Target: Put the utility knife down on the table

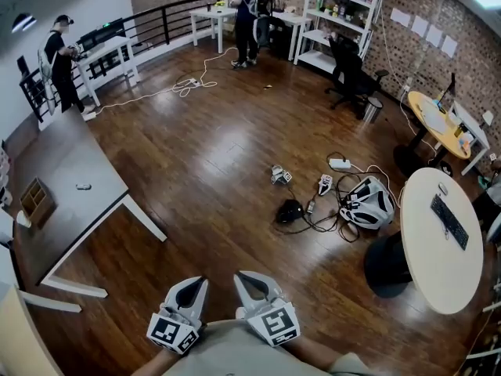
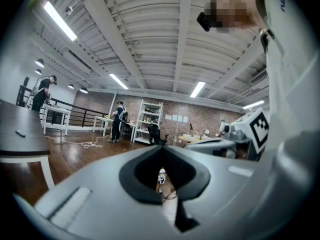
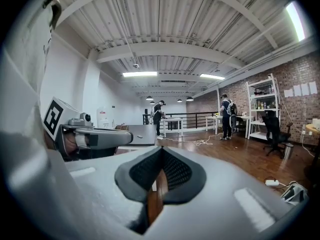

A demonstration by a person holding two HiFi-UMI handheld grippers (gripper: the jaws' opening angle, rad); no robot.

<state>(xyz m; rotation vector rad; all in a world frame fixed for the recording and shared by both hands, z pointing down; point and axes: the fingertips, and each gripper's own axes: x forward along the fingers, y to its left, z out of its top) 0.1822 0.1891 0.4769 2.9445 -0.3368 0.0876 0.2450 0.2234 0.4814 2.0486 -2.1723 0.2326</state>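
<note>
My left gripper (image 1: 196,283) and my right gripper (image 1: 249,276) are side by side close to my body at the bottom of the head view, above the wooden floor. Both are shut with nothing between the jaws. In the left gripper view the left gripper (image 2: 161,149) has its dark pads together, and in the right gripper view so does the right gripper (image 3: 161,150). A small pale elongated object (image 1: 83,186) lies on the dark grey table (image 1: 70,159) at the left, well away from both grippers. It is too small to tell whether it is the utility knife.
A wooden box (image 1: 35,198) sits on the grey table's near end. A round white table (image 1: 427,261) with a keyboard (image 1: 449,221) stands at the right. Cables, a black object (image 1: 290,210) and a white device (image 1: 368,204) lie on the floor ahead. Two people stand at far tables.
</note>
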